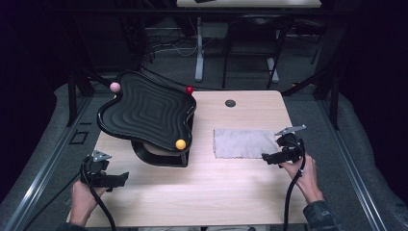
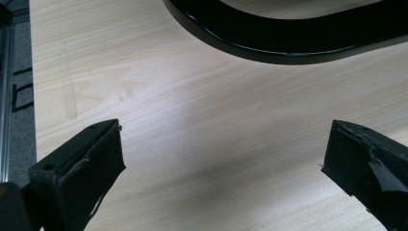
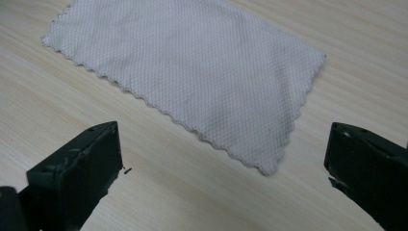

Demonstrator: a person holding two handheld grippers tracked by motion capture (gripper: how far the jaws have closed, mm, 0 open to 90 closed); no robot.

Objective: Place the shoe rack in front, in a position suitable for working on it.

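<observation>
The grey cloth (image 1: pixel 242 143) is lying flat on the right half of the wooden bench (image 1: pixel 207 187), right of the black wavy tray (image 1: pixel 146 110) on its stand. The right gripper (image 1: pixel 270 157) is hovering at the cloth's near right corner, jaws spread wide, not touching it. The left gripper (image 1: pixel 120 179) is waiting near the bench's front left, jaws likewise spread, gripping nothing, just short of the stand's black base (image 2: pixel 288 45).
</observation>
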